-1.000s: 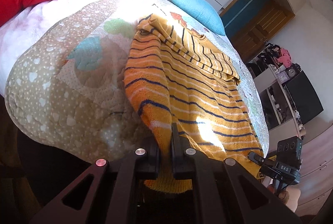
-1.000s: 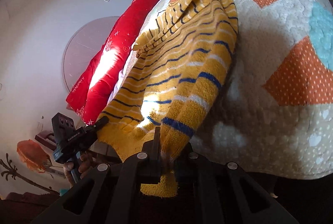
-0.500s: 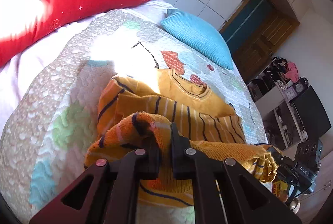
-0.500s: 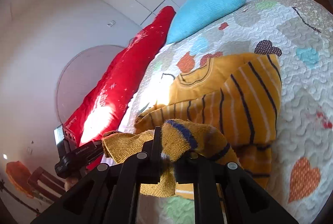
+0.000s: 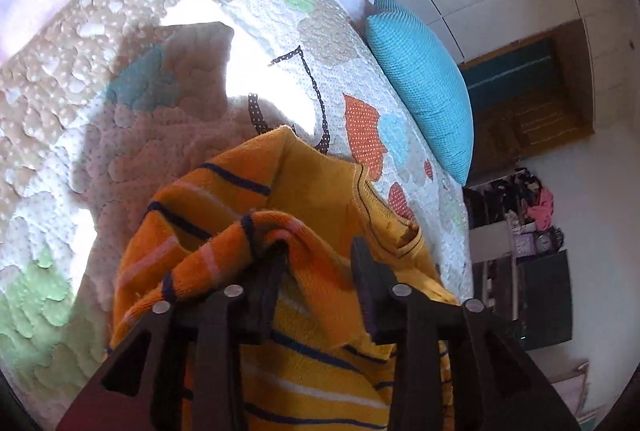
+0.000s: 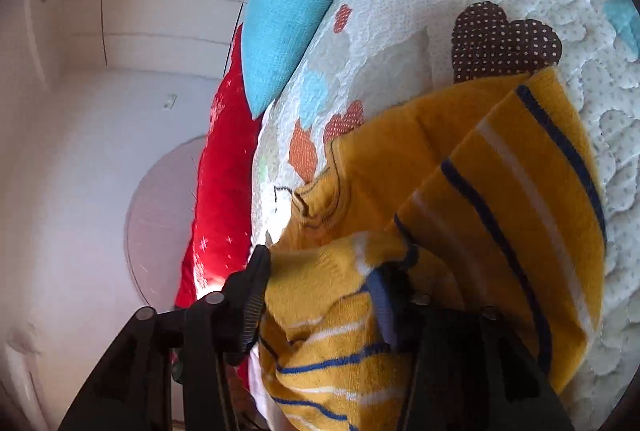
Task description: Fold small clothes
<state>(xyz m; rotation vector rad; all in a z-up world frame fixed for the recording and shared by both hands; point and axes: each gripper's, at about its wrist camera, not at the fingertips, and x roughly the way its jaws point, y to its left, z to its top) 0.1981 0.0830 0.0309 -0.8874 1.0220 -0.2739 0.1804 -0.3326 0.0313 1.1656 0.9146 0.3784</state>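
Your left tool stands with its fingers spread apart, and a fold of the yellow striped sweater is draped loosely between and over them; nothing is pinched. Your right tool is likewise wide open, with a bunched fold of the same sweater lying in the gap and partly covering its right finger.

The sweater lies on the quilt that covers the bed, doubled over on itself: the hem end with navy and white stripes rests on top of the plain yellow chest and collar. In the left wrist view the neckline shows just beyond the tool, toward the blue pillow. In the right wrist view a striped panel reaches out to the right, next to a brown dotted heart patch on the quilt.

The blue pillow sits at the head end of the bed, and a red pillow lies beside it along the same edge. A dark wooden door stands in the wall beyond the bed.
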